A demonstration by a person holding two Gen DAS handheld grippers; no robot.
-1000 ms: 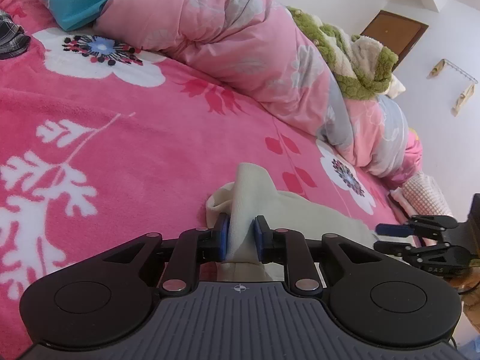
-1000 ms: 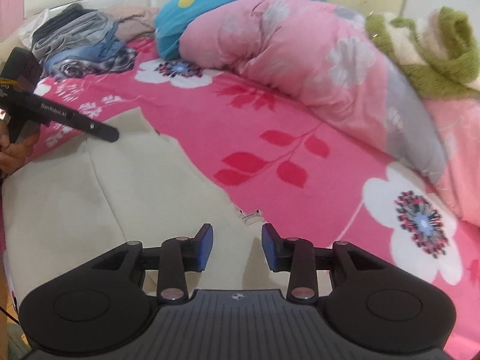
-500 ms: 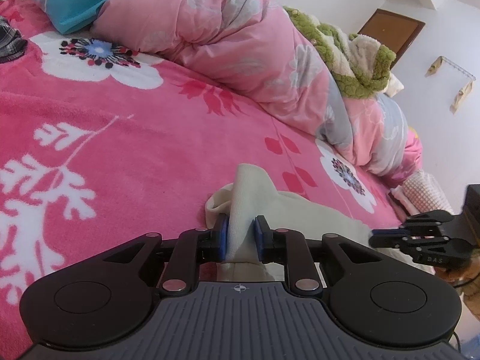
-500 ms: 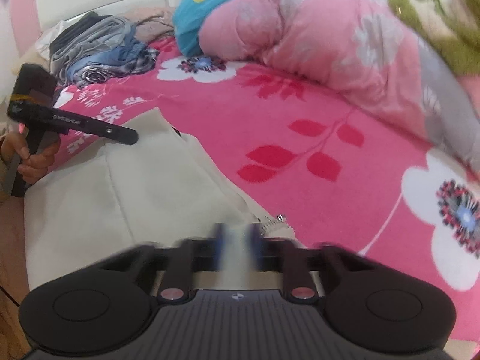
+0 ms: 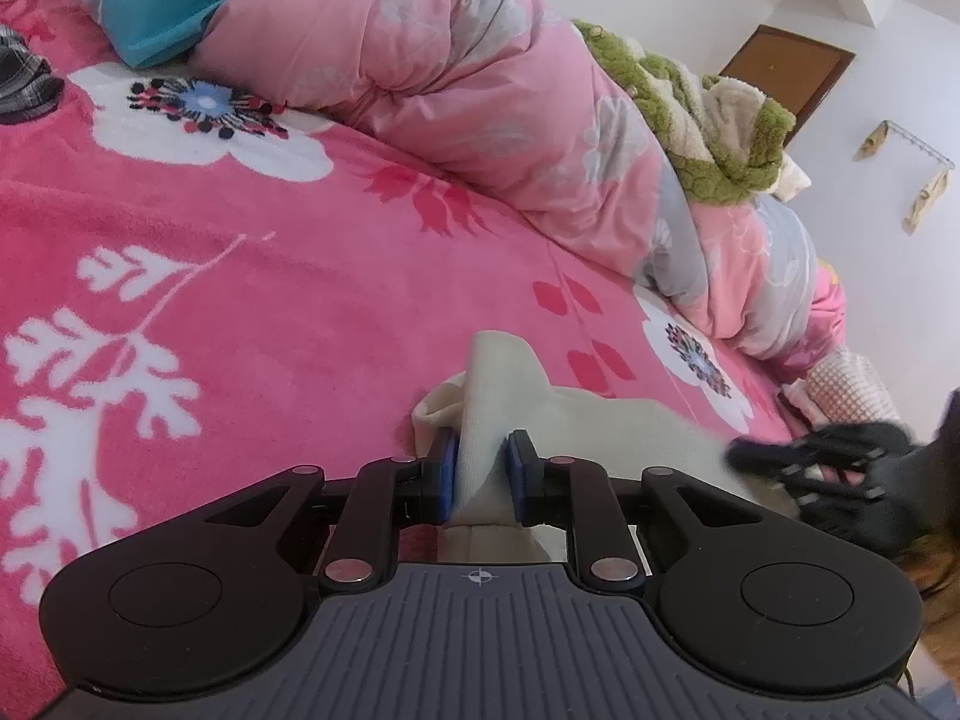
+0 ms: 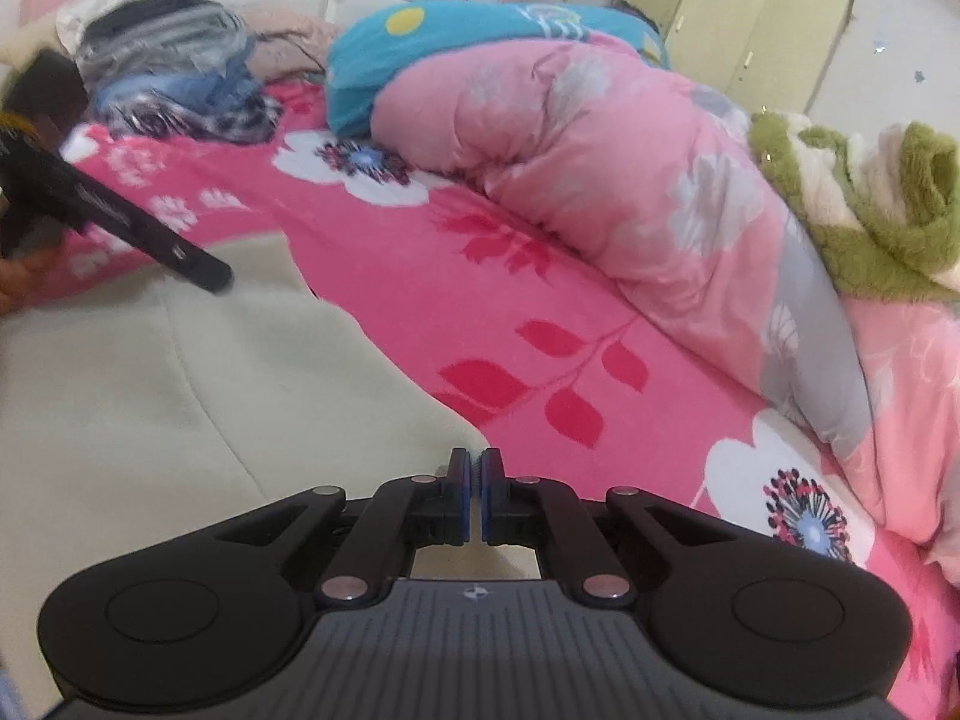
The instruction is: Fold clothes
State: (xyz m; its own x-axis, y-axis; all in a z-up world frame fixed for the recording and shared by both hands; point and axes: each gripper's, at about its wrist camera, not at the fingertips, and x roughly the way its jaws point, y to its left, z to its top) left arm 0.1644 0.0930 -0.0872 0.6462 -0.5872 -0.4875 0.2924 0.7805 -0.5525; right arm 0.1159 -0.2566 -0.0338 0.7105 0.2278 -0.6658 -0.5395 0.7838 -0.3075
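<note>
A cream garment [image 6: 180, 408] lies spread on the pink floral bed cover [image 6: 420, 276]. My left gripper [image 5: 483, 468] is shut on a bunched, raised corner of the cream garment [image 5: 600, 426]. In the right wrist view that left gripper [image 6: 204, 270] reaches in from the left, held by a hand [image 6: 18, 282]. My right gripper [image 6: 474, 474] has its pads together at the garment's near right edge, with cream cloth under and behind them. In the left wrist view the right gripper [image 5: 756, 456] is a dark blur over the cloth.
A rolled pink quilt [image 6: 600, 168] and a teal pillow [image 6: 450, 42] lie along the far side of the bed. A green fleece blanket [image 6: 870, 210] sits on the right. A pile of clothes [image 6: 174, 78] rests by the headboard, and a wardrobe [image 6: 750, 18] stands behind.
My right gripper went from open to shut at the garment's edge and shifted toward the cloth. The left gripper kept its hold on the raised corner without moving.
</note>
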